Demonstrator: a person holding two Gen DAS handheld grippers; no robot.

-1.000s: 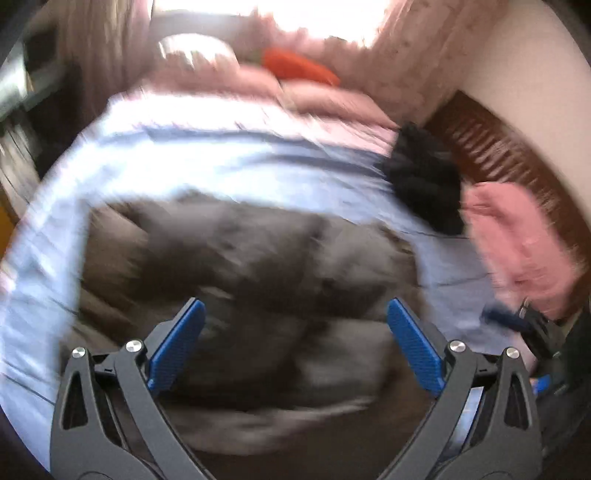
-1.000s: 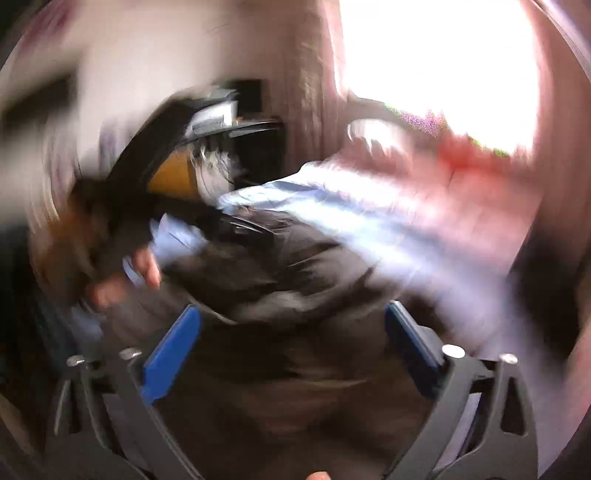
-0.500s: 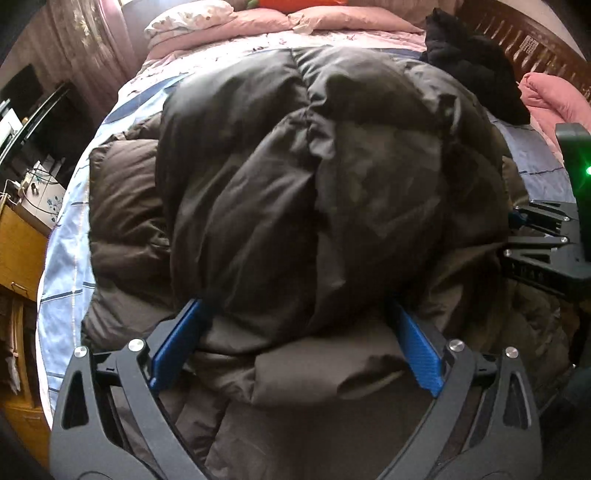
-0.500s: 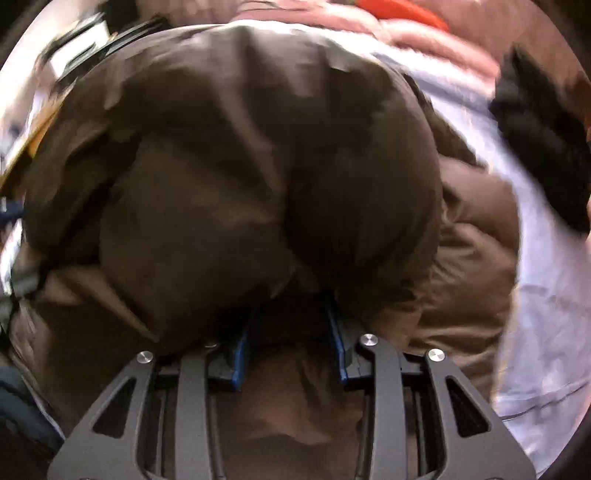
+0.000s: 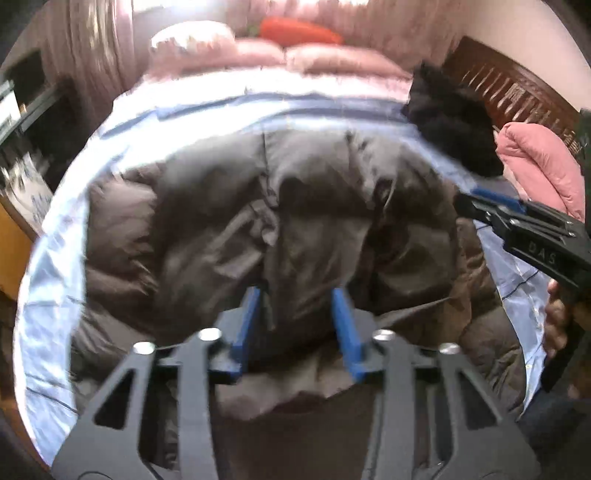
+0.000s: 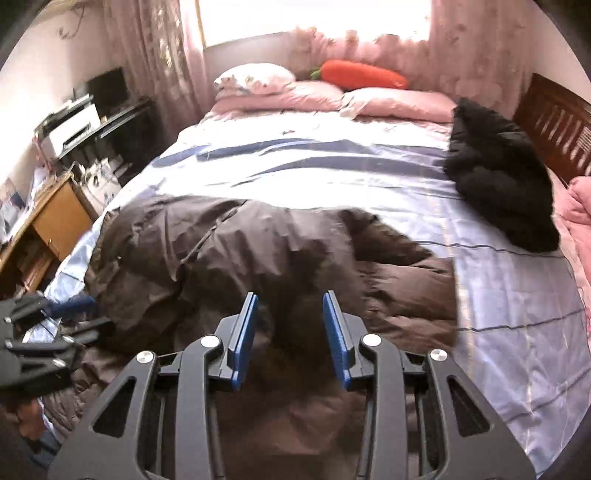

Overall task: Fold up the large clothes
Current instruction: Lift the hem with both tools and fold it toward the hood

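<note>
A dark brown puffer jacket [image 6: 236, 258] lies crumpled at the near end of the bed [image 6: 517, 332]. The left claw [image 5: 299, 321] is closing, a fold of jacket between its pads. The right claw [image 6: 290, 332] grips the jacket's hem. Only the right wrist view shows the orange carrot cushion [image 6: 362, 75] sharply; the left view shows the hand [image 5: 554, 325] holding the right claw.

Daylight from window [image 6: 314, 18] behind bed, blown out to white w/ glare on pink curtains [image 6: 480, 48]. Left wrist view motion-blurred throughout; right wrist view sharper, blur only on dark jacket [image 6: 258, 251]. Fisheye bends edges, dark vignette at corners.
</note>
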